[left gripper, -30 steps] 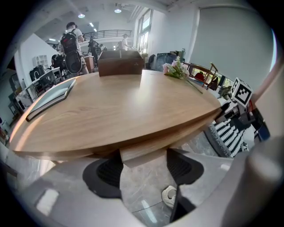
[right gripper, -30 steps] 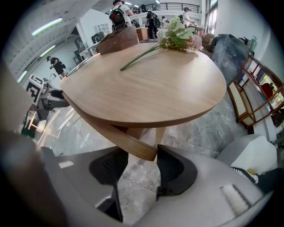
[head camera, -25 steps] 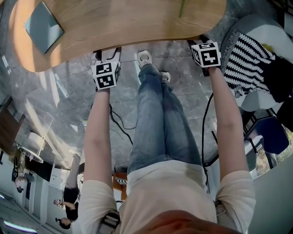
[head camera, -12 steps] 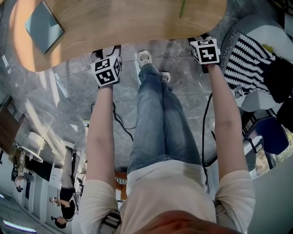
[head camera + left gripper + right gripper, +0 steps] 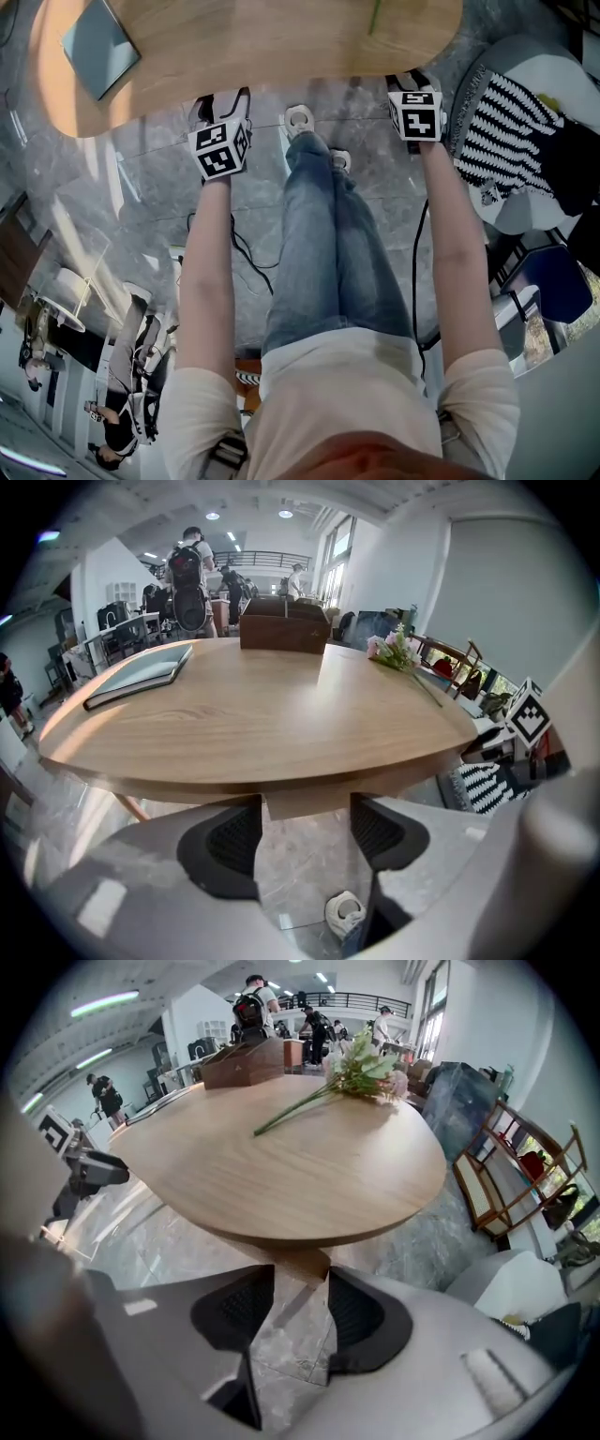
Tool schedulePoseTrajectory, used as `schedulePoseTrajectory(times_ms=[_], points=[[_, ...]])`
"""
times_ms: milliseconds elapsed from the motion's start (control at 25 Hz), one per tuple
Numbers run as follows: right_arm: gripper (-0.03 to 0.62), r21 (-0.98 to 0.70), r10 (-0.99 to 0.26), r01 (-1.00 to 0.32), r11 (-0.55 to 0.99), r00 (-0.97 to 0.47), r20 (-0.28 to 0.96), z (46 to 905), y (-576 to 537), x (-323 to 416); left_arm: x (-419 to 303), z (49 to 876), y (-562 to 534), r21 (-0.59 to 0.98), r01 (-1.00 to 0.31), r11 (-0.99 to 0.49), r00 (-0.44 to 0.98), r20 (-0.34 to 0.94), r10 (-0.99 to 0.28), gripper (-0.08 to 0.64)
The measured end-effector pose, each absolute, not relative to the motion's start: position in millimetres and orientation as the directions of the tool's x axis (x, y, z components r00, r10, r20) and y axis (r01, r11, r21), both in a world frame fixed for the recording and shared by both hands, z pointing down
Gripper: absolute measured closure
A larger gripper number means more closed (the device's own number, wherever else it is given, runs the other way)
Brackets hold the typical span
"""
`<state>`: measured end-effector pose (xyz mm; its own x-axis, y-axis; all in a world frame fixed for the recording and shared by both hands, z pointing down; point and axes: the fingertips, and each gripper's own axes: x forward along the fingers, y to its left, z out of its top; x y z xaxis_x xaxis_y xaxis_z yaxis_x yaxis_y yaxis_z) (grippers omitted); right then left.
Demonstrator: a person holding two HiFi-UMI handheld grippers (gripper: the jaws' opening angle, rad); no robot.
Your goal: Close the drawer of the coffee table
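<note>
The drawer front point(image 5: 307, 804) was seen tucked under the near rim of the oval coffee table point(image 5: 253, 47), showing only as a pale wooden strip. The left gripper point(image 5: 307, 829) was held at that rim, jaws wide apart and nothing clamped, with the strip seen across the gap beyond them. The right gripper point(image 5: 300, 1297) was held likewise, its jaws just drawn slightly closer yet kept apart, gripping nothing.

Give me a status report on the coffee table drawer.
Left gripper and right gripper: jaws apart at the coffee table near edge, wood piece between each pair, grip unclear. Drawer not clearly visible. No obstruction seen.
</note>
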<state>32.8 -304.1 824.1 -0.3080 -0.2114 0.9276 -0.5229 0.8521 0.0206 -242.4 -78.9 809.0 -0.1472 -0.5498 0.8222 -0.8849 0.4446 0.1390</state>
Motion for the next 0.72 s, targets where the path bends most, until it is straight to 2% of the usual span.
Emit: schedulePoseTrajectory(times_ms=[200, 240, 440, 560, 640, 720], points=[[0.432, 0.031, -0.264, -0.561, 0.828, -0.341, 0.902, 808.0, -295.3, 38.3, -231.4, 793.6, -63.9, 0.145, -0.854, 0.5, -0.198, 0.798, -0.569, 0.329], [0.464, 0.031, -0.267, -0.557, 0.83, -0.349, 0.898, 804.7, -292.4, 38.8, -228.5, 790.3, -60.8, 0.149, -0.847, 0.511, -0.207, 0.793, -0.573, 0.34], [0.545, 0.02, -0.302, -0.556, 0.831, -0.42, 0.856, 776.0, -275.5, 40.3, -210.1, 765.7, -46.6, 0.163, -0.805, 0.57, -0.264, 0.762, -0.591, 0.468], [0.582, -0.014, -0.312, -0.57, 0.822, -0.471, 0.825, 754.6, -259.6, 43.6, -192.5, 747.1, -40.2, 0.182, -0.789, 0.587, -0.286, 0.737, -0.612, 0.496], [0.589, -0.037, -0.313, -0.566, 0.824, -0.508, 0.803, 737.3, -247.4, 44.8, -181.5, 733.6, -36.8, 0.192, -0.777, 0.599, -0.303, 0.72, -0.624, 0.546], [0.589, -0.061, -0.309, -0.557, 0.828, -0.545, 0.779, 717.0, -232.2, 45.8, -171.0, 718.2, -32.4, 0.2, -0.766, 0.611, -0.32, 0.706, -0.632, 0.558]])
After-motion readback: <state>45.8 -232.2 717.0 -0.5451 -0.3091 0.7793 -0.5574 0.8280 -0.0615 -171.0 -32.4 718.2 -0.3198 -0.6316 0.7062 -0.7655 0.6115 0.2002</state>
